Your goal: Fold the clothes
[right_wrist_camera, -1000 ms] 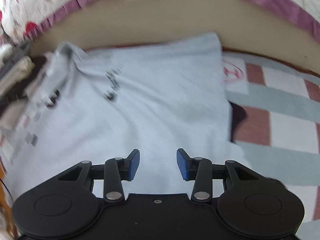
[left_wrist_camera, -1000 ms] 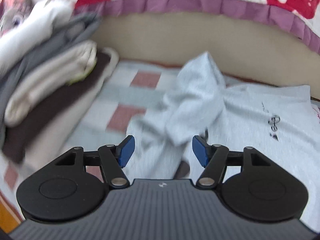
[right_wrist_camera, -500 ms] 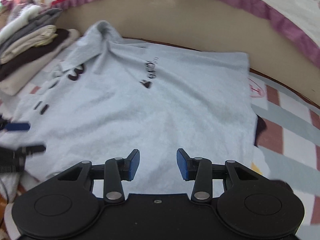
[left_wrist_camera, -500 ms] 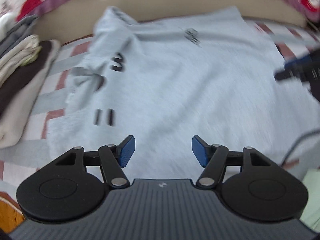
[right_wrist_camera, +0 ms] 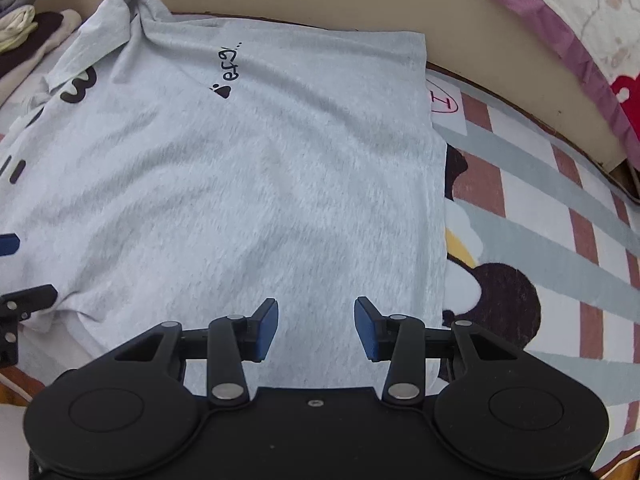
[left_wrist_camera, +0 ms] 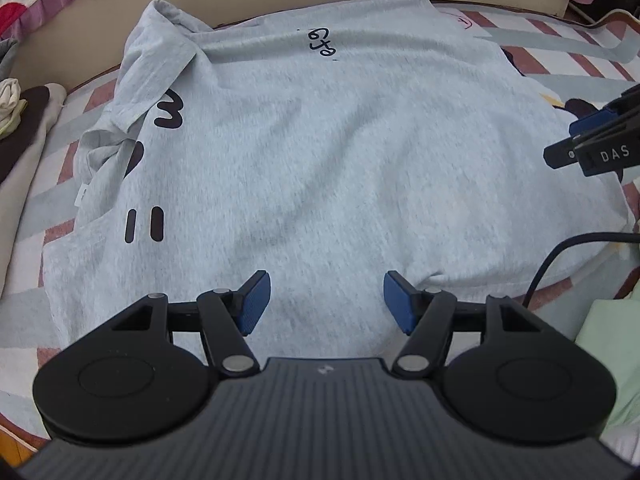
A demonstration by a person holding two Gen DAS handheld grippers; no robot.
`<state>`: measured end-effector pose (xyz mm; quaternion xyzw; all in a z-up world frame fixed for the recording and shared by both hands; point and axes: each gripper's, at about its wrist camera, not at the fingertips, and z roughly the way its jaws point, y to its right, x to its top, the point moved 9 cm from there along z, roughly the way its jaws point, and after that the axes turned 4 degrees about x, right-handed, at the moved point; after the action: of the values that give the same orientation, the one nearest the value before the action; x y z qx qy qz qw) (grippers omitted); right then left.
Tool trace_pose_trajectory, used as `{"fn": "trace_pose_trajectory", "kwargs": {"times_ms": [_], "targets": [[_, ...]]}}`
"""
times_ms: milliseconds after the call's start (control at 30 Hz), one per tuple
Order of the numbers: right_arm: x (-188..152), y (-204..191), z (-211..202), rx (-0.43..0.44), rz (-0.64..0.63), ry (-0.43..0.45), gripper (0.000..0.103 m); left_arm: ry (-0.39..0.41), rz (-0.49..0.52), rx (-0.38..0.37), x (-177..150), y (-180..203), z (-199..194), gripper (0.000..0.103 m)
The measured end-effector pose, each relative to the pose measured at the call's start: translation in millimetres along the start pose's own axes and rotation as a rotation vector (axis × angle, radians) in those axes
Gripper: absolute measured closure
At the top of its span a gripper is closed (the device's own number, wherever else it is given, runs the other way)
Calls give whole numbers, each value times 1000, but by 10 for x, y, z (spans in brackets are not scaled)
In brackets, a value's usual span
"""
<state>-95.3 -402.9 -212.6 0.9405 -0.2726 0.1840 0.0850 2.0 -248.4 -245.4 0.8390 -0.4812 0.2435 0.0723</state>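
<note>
A light grey T-shirt (left_wrist_camera: 320, 152) with black print lies spread flat on the bed, one sleeve bunched at its far left. My left gripper (left_wrist_camera: 326, 300) hovers open over the shirt's near edge, nothing between its blue pads. The right gripper (left_wrist_camera: 568, 140) reaches in from the right, above the shirt's right side. In the right wrist view the same T-shirt (right_wrist_camera: 260, 180) fills the frame. The right gripper (right_wrist_camera: 316, 328) stands open over the near hem close to the shirt's right edge. The left gripper (right_wrist_camera: 18, 272) shows at the left edge.
A stack of folded clothes (left_wrist_camera: 20, 120) sits left of the shirt. A checked bed sheet (right_wrist_camera: 540, 220) extends to the right, bounded by a beige bed edge (right_wrist_camera: 320, 0) and a purple-trimmed quilt (right_wrist_camera: 560, 20). A black cable (left_wrist_camera: 560, 248) and a green cloth (left_wrist_camera: 612, 340) lie at the near right.
Both grippers swung from the shirt's far parts to above its near edge, the left one away from the clothes stack. The shirt now lies spread flat. Both jaws stayed apart.
</note>
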Motion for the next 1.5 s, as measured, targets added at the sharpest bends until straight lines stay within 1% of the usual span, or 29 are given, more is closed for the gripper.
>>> {"fn": "trace_pose_trajectory", "kwargs": {"times_ms": [33, 100, 200, 267, 533, 667, 700, 800, 900, 967, 1000, 1233, 1267, 1333, 1367, 1400, 1500], "targets": [[3, -11, -2, -2, -5, 2, 55, -17, 2, 4, -27, -18, 20, 40], [5, -47, -3, -4, -28, 2, 51, -49, 2, 16, -80, -69, 55, 40], [9, -87, -1, -19, -63, 3, 51, -61, -25, 8, -110, -165, 83, 40], [14, -106, -8, -24, -79, 6, 50, -62, -43, -4, -107, -194, 90, 40], [11, -107, -35, -34, -93, 6, 50, -48, -11, 3, -84, -143, 68, 40], [-25, -94, -45, -36, -103, -4, 49, -47, -13, 1, -76, -146, 64, 40], [-65, -75, -67, -35, -108, -7, 48, -47, -13, 1, -77, -148, 61, 40], [-256, 49, -184, 37, -82, 18, 46, -44, -14, -1, -77, -153, 48, 40], [-546, 277, -236, 93, -26, 38, 46, -39, -14, -1, -70, -150, 23, 40], [-733, 374, -237, 86, -50, 28, 46, -34, -11, -4, -62, -143, 1, 40], [-824, 414, -238, 72, -86, 26, 47, -31, -9, -6, -58, -134, -10, 40], [-963, 440, -152, 121, -65, 40, 50, -22, 19, -10, -37, -51, -28, 40], [-952, 441, -136, 127, -55, 46, 52, -23, 22, -9, -36, -40, -22, 40], [-930, 435, -84, 141, -44, 47, 67, -25, 32, -5, -40, -24, -6, 40], [-928, 410, -70, 135, -65, 43, 91, -26, 35, -4, -44, -19, 5, 40], [-927, 382, -59, 128, -90, 40, 100, -28, 38, -3, -48, -15, 16, 40], [-851, 387, -231, 29, -190, 89, 102, -38, 48, 2, -77, -63, 43, 40]]}}
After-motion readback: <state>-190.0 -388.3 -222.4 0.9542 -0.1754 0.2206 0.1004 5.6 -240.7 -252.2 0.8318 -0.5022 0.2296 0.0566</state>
